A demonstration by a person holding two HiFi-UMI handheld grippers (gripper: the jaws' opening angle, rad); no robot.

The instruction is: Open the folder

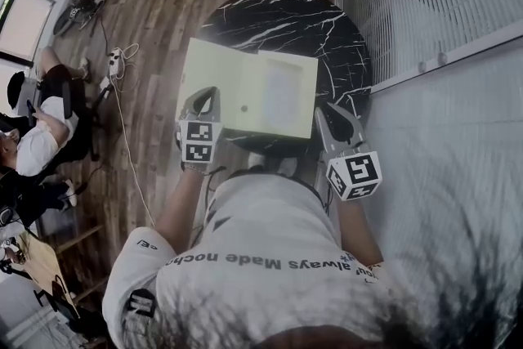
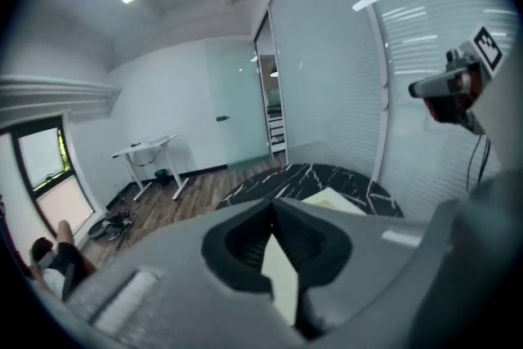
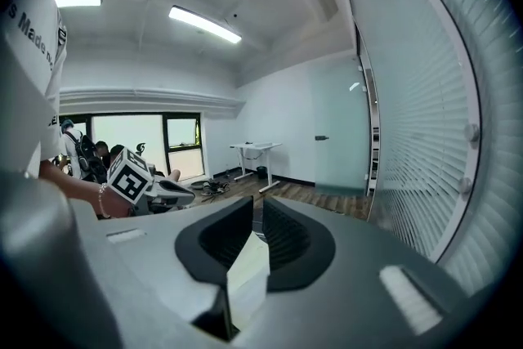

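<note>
Both your left gripper [image 1: 203,97] and right gripper [image 1: 336,120] pinch the pale yellow card folder [image 1: 245,90]; opening looks begun, so spread wider.

The pale yellow folder [image 1: 245,86], held by its 2 near corners, hangs over the black marbled table [image 1: 278,12].

Head view: person's torso [image 1: 261,257] covers the near rim of the desk [image 1: 278,12], and the folder [image 1: 245,90] covers its middle. Folder's near corners are hidden under the left claw [image 1: 201,104] and right claw [image 1: 337,120]. Print on the inner sheet [image 1: 282,94] is too small to read. Seated people [image 1: 37,135] are cut by the left edge. In each gripper view, the claw body hides all but a pale sliver of the folder.
</note>
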